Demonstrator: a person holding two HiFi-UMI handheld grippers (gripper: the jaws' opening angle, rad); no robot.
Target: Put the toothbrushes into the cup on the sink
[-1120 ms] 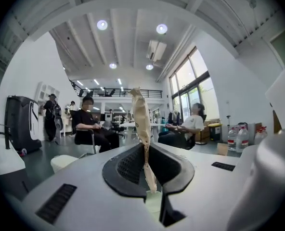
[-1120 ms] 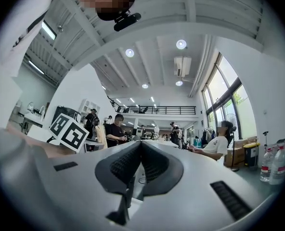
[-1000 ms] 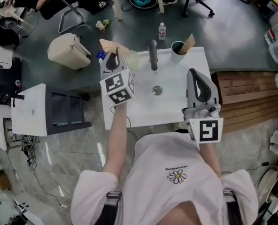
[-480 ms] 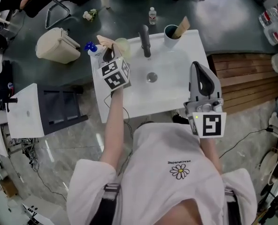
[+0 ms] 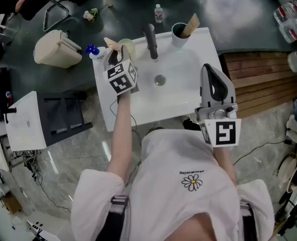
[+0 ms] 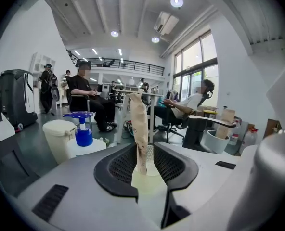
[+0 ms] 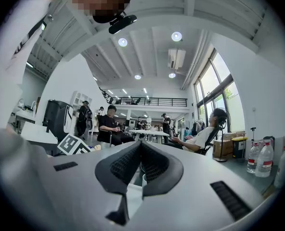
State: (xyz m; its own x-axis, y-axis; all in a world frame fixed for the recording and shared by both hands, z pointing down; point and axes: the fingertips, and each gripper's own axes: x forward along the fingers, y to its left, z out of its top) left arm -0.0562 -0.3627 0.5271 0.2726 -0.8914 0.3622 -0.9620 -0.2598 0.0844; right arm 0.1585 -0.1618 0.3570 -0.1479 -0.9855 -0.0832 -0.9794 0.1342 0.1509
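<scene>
Drop-off step: the left claw [image 6: 143,150], jaws just opening, stands released around the wrapped toothbrush [image 6: 138,119] standing in the pale cup [image 6: 151,184] at the back left of the sink [image 5: 181,97]; the right claw [image 7: 140,148] is clenched, empty; next, I judge, withdraw without snagging.

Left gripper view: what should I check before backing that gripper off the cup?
1. Left gripper jaws have just been opening and stand apart: ok.
2. Wrapped toothbrush stands in the pale cup, between the jaws: ok.
3. Its wrapper clear of both pads: cannot tell.
4. Pale cup upright at the sink's back left corner: ok.
5. Pump bottle left of the cup, outside the jaws: ok.
6. Right gripper shut, empty: ok.
</scene>
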